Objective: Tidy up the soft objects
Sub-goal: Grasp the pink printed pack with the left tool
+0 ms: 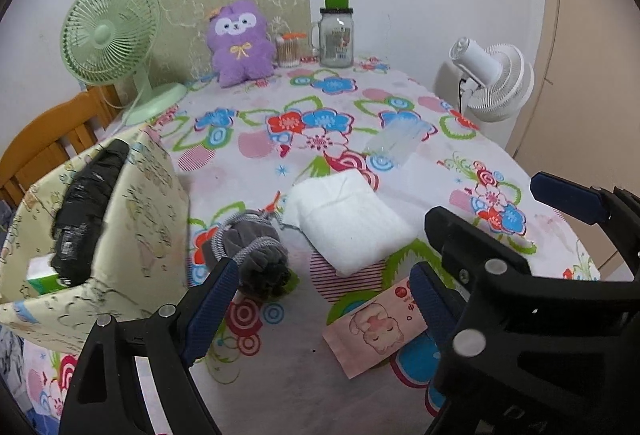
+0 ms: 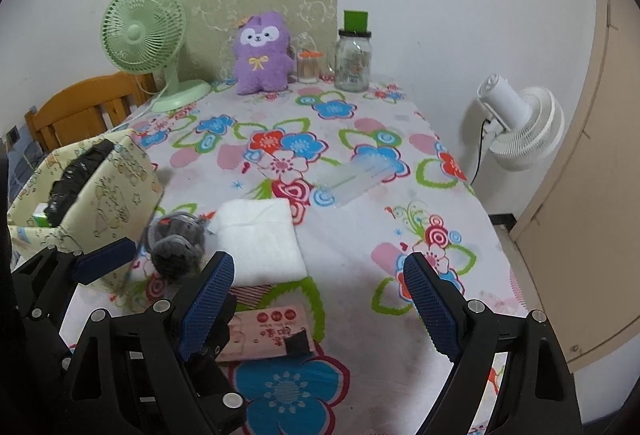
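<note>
A folded white towel (image 1: pixel 348 219) (image 2: pixel 260 239) lies on the flowered tablecloth. A grey bundle of soft fabric tied with cord (image 1: pixel 252 247) (image 2: pixel 176 243) lies just left of it. Against the back wall sits a purple plush toy (image 1: pixel 240 43) (image 2: pixel 262 53). My left gripper (image 1: pixel 320 299) hangs open above the near edge of the towel and a pink packet (image 1: pixel 376 327) (image 2: pixel 268 331), holding nothing. My right gripper (image 2: pixel 320 303) is open and empty over bare cloth, right of the towel. One left-gripper pad (image 2: pixel 104 261) shows beside the box.
A pale patterned fabric box (image 1: pixel 132 219) (image 2: pixel 108 191) stands at the left with a black item and a green carton inside. A clear plastic bag (image 1: pixel 396 143) lies mid-table. At the back stand a green fan (image 1: pixel 108 31) and a glass jar (image 1: pixel 336 35); a white fan (image 2: pixel 520 127) is right, a wooden chair (image 1: pixel 48 143) left.
</note>
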Motion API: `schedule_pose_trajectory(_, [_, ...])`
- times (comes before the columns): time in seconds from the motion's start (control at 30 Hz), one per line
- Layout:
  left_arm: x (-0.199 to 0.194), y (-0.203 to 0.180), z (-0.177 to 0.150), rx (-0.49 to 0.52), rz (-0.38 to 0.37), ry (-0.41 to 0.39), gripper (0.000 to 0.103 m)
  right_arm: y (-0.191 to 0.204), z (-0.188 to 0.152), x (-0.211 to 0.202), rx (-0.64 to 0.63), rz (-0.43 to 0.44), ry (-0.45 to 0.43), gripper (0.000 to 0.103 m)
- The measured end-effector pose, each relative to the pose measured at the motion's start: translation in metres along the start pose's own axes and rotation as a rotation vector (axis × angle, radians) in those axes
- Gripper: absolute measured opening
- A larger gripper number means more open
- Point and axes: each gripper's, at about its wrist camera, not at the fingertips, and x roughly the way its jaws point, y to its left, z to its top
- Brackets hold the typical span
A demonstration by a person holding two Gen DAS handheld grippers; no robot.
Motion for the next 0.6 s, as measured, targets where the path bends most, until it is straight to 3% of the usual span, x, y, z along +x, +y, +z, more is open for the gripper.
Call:
schedule_pose_trajectory(0.23, [0.023, -0.001, 0.001, -0.007, 0.001, 0.046, 0.088, -0.008, -0.002, 0.024, 0.017, 0.009, 0.046, 0.089])
schedule_pose_trajectory(0.6, [0.034, 0.001, 0.005, 0.02, 0.037, 0.044, 0.09, 0.001, 0.004, 0.051, -0.004, 0.054, 0.091, 0.089])
